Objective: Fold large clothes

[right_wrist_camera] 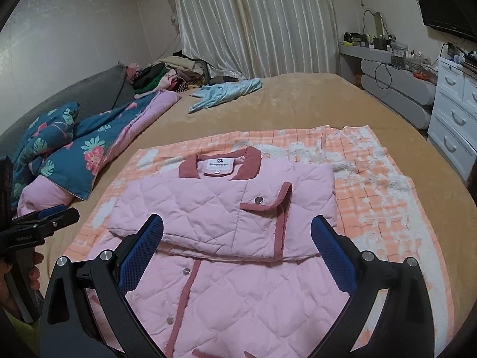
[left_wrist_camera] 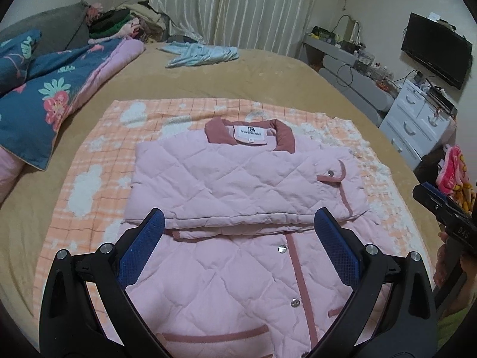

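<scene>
Currently both tongs are spread wide and hold nothing. Left tongs hover above the lower half of the jacket; right tongs hover likewise, seen from their own camera. Each tool shows at the edge of the other's view.

Jacket: pink, quilted, with darker pink collar and trim. It lies front-up on an orange checked blanket spread over the bed. Upper part appears already folded inward into a compact rectangle, with a snap pocket flap on top. Lower front panel with snaps lies flat toward the camera, not yet folded up.

Handling judgement:
- Padded fabric, soft but bulky; probably light for its size.
- Quilting gives some spring, so a fold may want to reopen; pressing down after placing seems advisable.
- Shell looks smooth, possibly slippery between the blue pads; a deep bite is safer than a fingertip pinch.
- Best hold: the two bottom hem corners, one per tool, catching all layers. Hem itself is mostly hidden beneath the tongs in both views.
- Avoid gripping on snaps.

Unrelated: floral quilt and blue garment lie well apart.
</scene>
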